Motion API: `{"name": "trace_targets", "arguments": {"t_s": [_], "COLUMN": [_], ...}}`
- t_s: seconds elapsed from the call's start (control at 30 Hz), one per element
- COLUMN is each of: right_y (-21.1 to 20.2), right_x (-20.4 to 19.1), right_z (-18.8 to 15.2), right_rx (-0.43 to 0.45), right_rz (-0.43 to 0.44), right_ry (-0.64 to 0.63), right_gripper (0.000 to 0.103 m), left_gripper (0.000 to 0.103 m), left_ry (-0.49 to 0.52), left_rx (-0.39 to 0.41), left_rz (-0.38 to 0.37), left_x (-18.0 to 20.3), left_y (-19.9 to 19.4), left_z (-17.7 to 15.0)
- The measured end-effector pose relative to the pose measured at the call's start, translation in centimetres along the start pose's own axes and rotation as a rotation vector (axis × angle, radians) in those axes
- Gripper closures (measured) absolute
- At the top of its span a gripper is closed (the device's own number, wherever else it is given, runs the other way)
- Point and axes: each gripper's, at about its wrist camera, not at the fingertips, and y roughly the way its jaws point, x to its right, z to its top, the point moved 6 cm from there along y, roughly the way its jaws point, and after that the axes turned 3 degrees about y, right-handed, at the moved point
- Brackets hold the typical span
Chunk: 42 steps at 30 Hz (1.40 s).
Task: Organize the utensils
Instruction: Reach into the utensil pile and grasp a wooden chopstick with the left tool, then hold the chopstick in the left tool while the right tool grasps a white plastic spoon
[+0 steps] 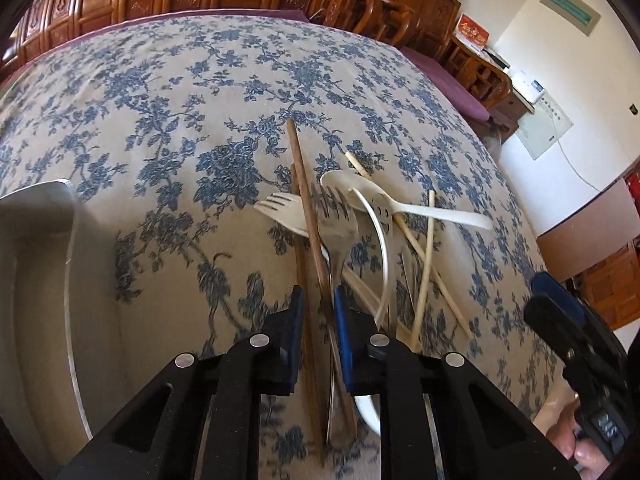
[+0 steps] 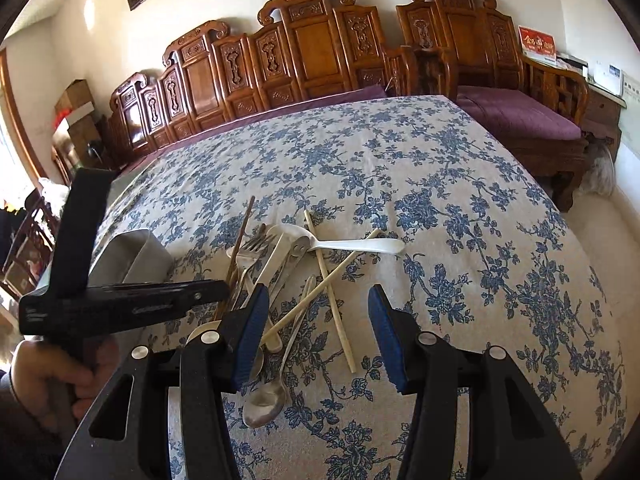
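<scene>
A pile of utensils lies on the floral tablecloth (image 1: 180,120). My left gripper (image 1: 318,308) has its blue pads tight around a brown chopstick (image 1: 300,184) and the handle of a metal fork (image 1: 336,228), with a second brown stick beside them. Around these lie a white plastic fork (image 1: 280,208), a white plastic spoon (image 2: 348,245) and crossed cream chopsticks (image 2: 332,300). My right gripper (image 2: 320,328) stands open over the cream chopsticks with nothing between its pads. A metal spoon (image 2: 266,404) rests by its left finger.
A grey tray (image 1: 40,260) sits at the left of the pile, also seen as the grey tray (image 2: 136,256) behind the left gripper's black body. Carved wooden chairs (image 2: 312,48) with purple cushions line the far side of the table. A hand (image 2: 52,364) holds the left gripper.
</scene>
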Motion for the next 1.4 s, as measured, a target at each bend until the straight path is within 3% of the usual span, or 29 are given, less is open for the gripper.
{"name": "trace_targets", "arguments": {"t_s": [0.23,0.63,0.87,1.07,1.2,1.4], "right_y": [0.3,1.8,3.9,6.2,7.0,7.2], "right_x": [0.0,-0.4,-0.6,0.1,1.0,-2.5], "right_z": [0.1,-0.4,-0.4,1.9,3.4,2.6], "right_rx": [-0.004,-0.047,-0.089,-0.070,-0.069,-0.088], "right_rz": [0.010,0.025,-0.011,-0.074,-0.038,0.019], "right_ry": [0.005,0.014,-0.003,-0.088,-0.032,-0.082], "right_gripper": [0.049,0.052,0.055,0.055,0.055,0.056], "left_gripper": [0.098,0.099,0.099,0.099,0.099,0.099], "left_ry": [-0.006,0.050,0.110,0.135,0.137,0.125], "left_rx": [0.005,0.098,0.137,0.151,0.167,0.176], "left_rz": [0.003,0.021,0.031,0.013,0.019,0.016], "left_x": [0.0,0.5,1.0,1.2,0.5,0.1], "left_y": [0.6,-5.7,-8.3,-9.1,-10.1,-10.4], "left_z": [0.6,-0.9,-2.1,-2.6,-3.1,-3.6]}}
